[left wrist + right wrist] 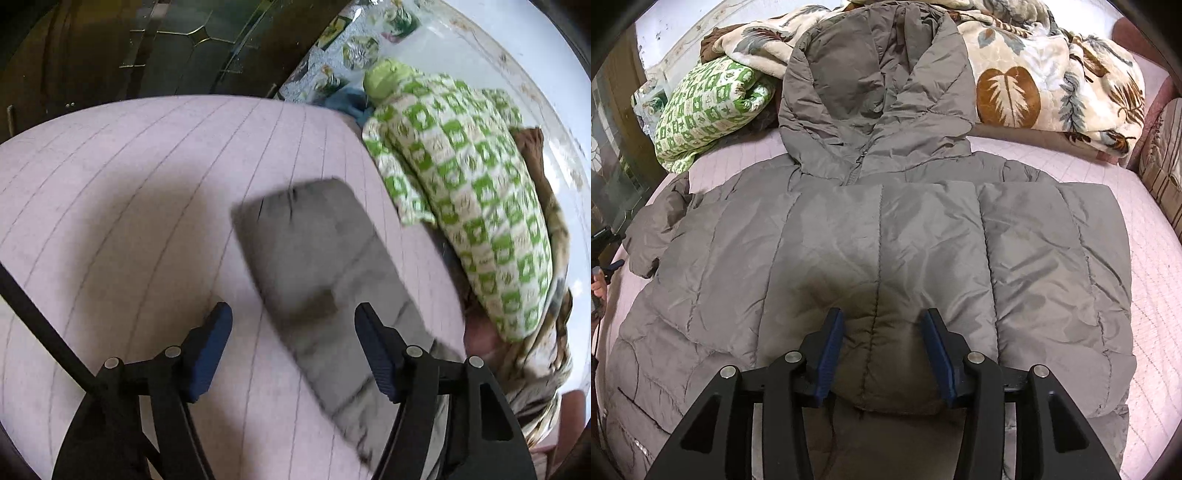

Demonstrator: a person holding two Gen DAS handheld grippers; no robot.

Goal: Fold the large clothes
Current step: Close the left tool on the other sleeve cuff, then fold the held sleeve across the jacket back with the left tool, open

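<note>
On pink bedsheet [1145, 295], grey puffer jacket [886, 229], no legible writing

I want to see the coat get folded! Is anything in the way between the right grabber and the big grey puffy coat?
No. The right gripper hangs open right over the grey quilted hooded coat, with a puffy fold of it bulging up between its blue pads. Nothing sits between them.

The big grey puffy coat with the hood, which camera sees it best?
The right wrist view: the grey puffy hooded coat lies spread across the pink bed, hood and one sleeve visible. The left wrist view shows only one blurred grey sleeve.
</note>
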